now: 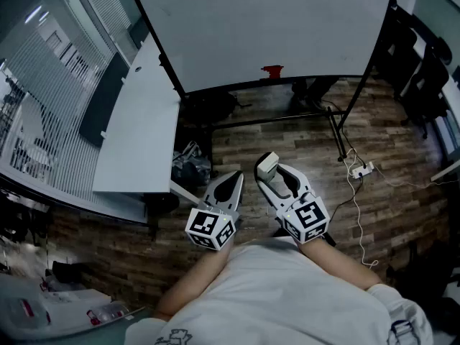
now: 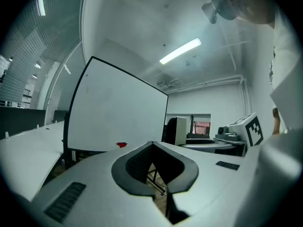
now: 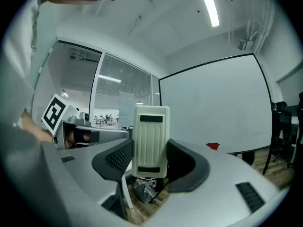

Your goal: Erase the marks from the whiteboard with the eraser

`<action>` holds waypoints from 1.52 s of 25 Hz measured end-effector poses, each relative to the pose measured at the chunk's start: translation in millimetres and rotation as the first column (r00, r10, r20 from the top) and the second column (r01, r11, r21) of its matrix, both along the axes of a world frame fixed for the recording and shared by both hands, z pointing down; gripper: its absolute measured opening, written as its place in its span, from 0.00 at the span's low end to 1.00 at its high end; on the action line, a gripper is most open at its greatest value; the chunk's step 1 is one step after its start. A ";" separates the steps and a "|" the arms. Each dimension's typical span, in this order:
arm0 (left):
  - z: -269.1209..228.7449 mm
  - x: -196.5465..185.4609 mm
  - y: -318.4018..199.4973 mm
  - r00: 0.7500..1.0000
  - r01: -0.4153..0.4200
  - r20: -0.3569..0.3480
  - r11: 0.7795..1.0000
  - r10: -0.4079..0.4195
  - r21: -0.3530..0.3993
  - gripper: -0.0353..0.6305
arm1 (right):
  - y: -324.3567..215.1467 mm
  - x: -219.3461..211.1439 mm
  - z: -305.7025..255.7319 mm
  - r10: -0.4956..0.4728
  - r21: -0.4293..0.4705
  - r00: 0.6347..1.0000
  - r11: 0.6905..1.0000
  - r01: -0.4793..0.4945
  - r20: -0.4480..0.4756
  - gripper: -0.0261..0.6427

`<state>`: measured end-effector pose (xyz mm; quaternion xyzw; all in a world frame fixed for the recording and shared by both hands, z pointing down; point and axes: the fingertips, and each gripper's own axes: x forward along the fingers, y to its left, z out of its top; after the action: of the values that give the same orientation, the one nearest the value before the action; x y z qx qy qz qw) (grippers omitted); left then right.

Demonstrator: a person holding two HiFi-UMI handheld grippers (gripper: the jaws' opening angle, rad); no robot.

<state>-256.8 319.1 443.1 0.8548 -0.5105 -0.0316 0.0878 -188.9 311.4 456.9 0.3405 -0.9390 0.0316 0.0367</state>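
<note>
The eraser [image 3: 150, 141] stands upright between the fingers [image 3: 118, 161] of the right gripper [image 3: 150, 161], pinched at its lower half by the two dark ribbed pads, with its upper half rising above the fingertips. It is a cream block with lengthwise ridges and a dark rectangular band near each end; any print on those bands is too small to read. In the head view the eraser [image 1: 267, 165] shows as a pale block at the tip of the right gripper [image 1: 273, 172].

The left gripper [image 2: 154, 167] has its fingers pressed together at the tips, with only a hollow behind them and nothing in it. In the head view the left gripper [image 1: 233, 180] lies just beside the right one.

The whiteboard [image 1: 273, 27] stands beyond both sets of fingertips, well apart from them. A small red patch [image 1: 272, 70] sits at its lower edge, right of the right fingers in the right gripper view [image 3: 213, 146] and left of the left fingers in the left gripper view [image 2: 121, 144]; whether it is a mark or an object cannot be told.

Each gripper carries a cube [image 1: 210, 227] with black-and-white square markers, patterns rather than letters. A white table [image 1: 136, 135] stands to the left of the left fingers, and a power strip [image 1: 361, 169] lies on the wooden floor [image 1: 302, 139] to the right of the right fingers.
</note>
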 end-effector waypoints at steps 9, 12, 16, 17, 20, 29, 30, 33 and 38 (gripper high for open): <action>1.7 6.1 -16.7 1.000 0.009 -0.014 1.000 -0.009 -0.003 0.06 | -15.8 7.1 2.1 -0.021 -0.008 1.000 1.000 0.021 0.003 0.39; 2.2 13.5 -27.7 1.000 0.007 -0.016 1.000 -0.007 -0.008 0.06 | -25.3 12.9 0.6 -0.030 -0.010 0.999 0.999 0.031 0.016 0.39; 2.7 26.8 -48.2 1.000 0.002 -0.021 1.000 -0.002 -0.011 0.06 | -45.0 25.8 2.6 -0.032 -0.016 0.999 0.999 0.032 0.018 0.39; 3.6 30.9 -55.5 1.000 0.000 -0.024 1.000 0.000 -0.013 0.06 | -51.9 28.7 4.3 -0.036 -0.020 0.999 0.999 0.036 0.016 0.39; 6.7 46.2 -80.8 1.000 -0.009 -0.023 1.000 0.009 -0.017 0.06 | -75.8 38.4 8.0 -0.047 -0.026 0.999 0.999 0.047 0.012 0.39; -4.4 108.4 -181.0 0.999 -0.016 -0.034 1.000 0.016 0.012 0.06 | -178.5 105.4 -10.3 -0.018 0.012 0.999 1.000 0.018 0.027 0.39; -4.6 116.6 -191.0 0.999 -0.019 -0.038 1.000 0.020 0.012 0.06 | -187.6 113.9 -10.1 -0.014 0.009 1.000 1.000 0.014 0.026 0.39; -5.3 139.7 -211.9 0.998 -0.032 -0.049 0.999 0.032 0.009 0.06 | -209.0 139.9 -8.1 0.006 -0.007 1.000 1.000 -0.006 0.025 0.39; -3.3 167.1 -235.6 0.998 -0.059 -0.039 0.998 0.059 -0.005 0.06 | -230.6 166.3 -1.8 0.033 -0.033 0.999 0.999 -0.032 0.030 0.39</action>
<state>-89.7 83.5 439.8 0.8684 -0.4834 -0.0442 0.1013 -22.6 80.8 455.2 0.3543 -0.9333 0.0525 0.0274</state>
